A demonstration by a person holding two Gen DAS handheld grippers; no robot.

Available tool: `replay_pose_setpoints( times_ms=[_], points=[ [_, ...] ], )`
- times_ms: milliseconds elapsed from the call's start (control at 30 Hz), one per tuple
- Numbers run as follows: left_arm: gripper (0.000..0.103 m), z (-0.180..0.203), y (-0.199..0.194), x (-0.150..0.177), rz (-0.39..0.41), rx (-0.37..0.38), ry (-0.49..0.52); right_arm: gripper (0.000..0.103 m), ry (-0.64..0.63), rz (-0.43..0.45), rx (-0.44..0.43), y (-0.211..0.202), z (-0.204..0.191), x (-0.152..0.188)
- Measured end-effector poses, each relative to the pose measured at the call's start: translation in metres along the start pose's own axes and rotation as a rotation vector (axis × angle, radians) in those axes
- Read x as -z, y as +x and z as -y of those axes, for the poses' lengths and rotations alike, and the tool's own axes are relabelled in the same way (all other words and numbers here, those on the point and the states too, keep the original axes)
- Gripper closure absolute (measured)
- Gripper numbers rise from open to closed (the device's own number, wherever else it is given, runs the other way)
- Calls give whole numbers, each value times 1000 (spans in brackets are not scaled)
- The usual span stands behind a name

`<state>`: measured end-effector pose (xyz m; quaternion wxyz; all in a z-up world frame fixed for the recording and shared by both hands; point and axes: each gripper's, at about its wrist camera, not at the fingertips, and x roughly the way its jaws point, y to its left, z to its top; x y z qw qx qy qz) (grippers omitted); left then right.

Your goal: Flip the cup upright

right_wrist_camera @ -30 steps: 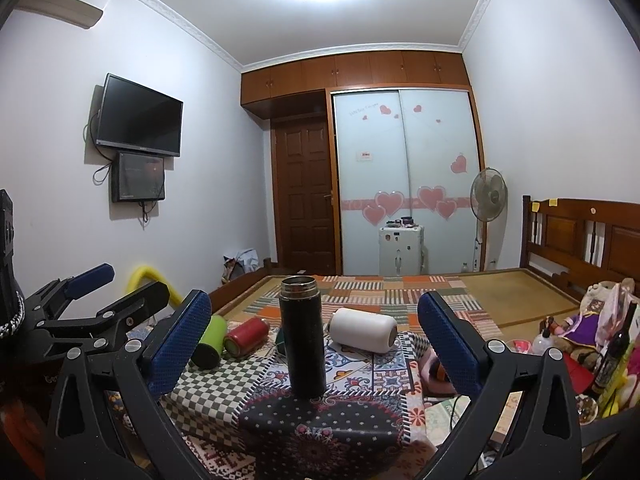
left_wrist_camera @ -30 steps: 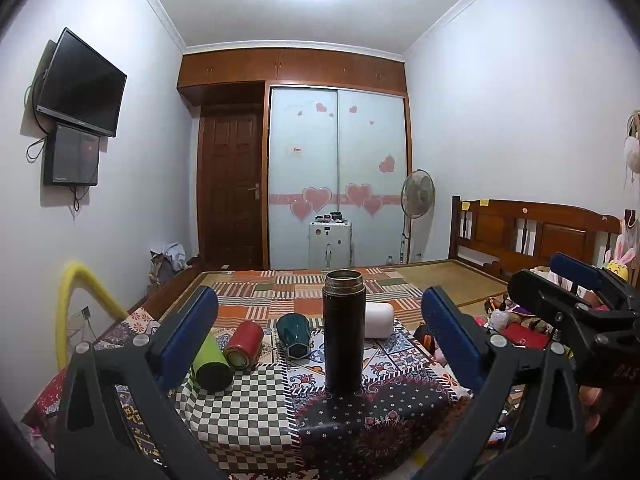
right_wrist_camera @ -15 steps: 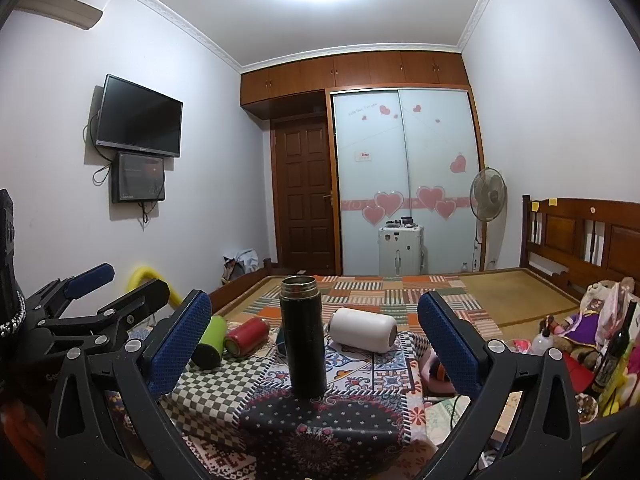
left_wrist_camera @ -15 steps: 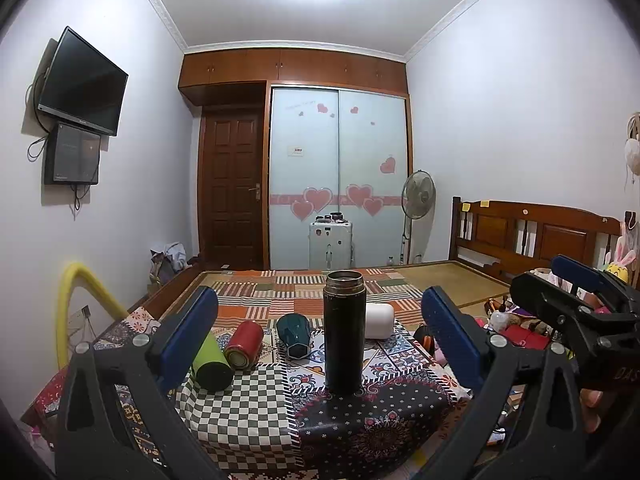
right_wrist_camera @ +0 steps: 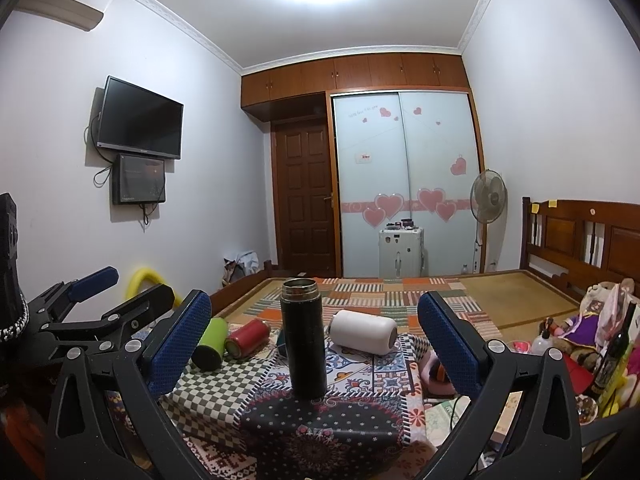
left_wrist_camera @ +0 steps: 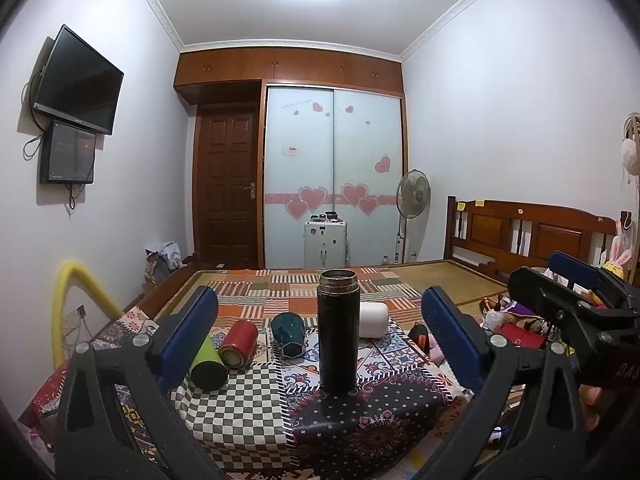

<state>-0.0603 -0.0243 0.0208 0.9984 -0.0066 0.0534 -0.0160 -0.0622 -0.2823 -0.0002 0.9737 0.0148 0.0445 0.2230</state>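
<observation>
A tall black flask [left_wrist_camera: 338,332] stands upright near the front of the cloth-covered table [left_wrist_camera: 248,412]; it also shows in the right wrist view [right_wrist_camera: 303,340]. Behind it lie a green cup [left_wrist_camera: 206,364], a red cup [left_wrist_camera: 239,339], a teal cup [left_wrist_camera: 289,334] and a white cup [left_wrist_camera: 374,320], all on their sides. In the right wrist view the green cup [right_wrist_camera: 210,342], red cup [right_wrist_camera: 248,338] and white cup [right_wrist_camera: 364,332] show too. My left gripper [left_wrist_camera: 320,340] and right gripper [right_wrist_camera: 314,340] are both open, empty, and short of the table, apart from the flask.
A bed [left_wrist_camera: 420,276] with a patchwork cover lies behind the table. Toys and bottles [right_wrist_camera: 580,336] crowd the right side. A yellow hoop [left_wrist_camera: 68,300] stands at left. A wardrobe, fan and door stand at the far wall.
</observation>
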Motion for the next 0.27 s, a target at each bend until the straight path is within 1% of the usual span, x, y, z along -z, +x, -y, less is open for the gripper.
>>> replay_pose_setpoints(
  times_ms=[267],
  points=[
    [0,-2,3,0,-17,9,-13,0,1,-4,-1,0,0,0]
  ],
)
